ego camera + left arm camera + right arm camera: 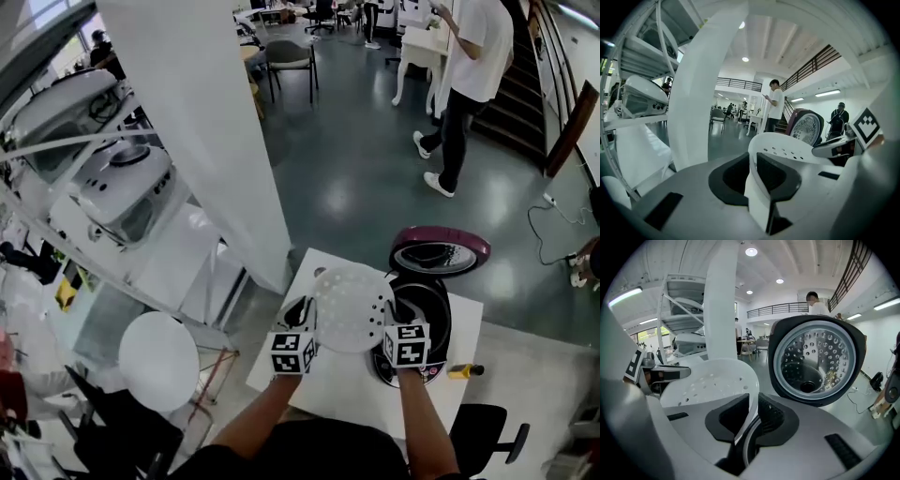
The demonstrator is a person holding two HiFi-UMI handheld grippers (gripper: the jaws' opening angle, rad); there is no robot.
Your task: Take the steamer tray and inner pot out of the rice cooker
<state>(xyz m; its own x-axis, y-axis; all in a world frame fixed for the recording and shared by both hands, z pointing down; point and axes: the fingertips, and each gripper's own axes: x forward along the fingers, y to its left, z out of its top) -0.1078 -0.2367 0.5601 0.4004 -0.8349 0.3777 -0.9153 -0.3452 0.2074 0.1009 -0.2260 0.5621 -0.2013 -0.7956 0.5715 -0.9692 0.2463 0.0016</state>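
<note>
The left gripper (304, 317) and right gripper (393, 317) each pinch an opposite rim of the tray (352, 307). It hangs above the table (347, 389), just left of the open cooker (433, 298), whose lid (439, 253) stands up. A person (469, 75) stands beyond.

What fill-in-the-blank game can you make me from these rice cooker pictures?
1. The left gripper and right gripper both pinch the white ____ by its rim.
2. The lid of the rice cooker stands ____.
3. The held thing is dotted with small ____.
4. A small ____ object lies on the table beside the rice cooker.
Missing words: steamer tray; open; holes; yellow.
</note>
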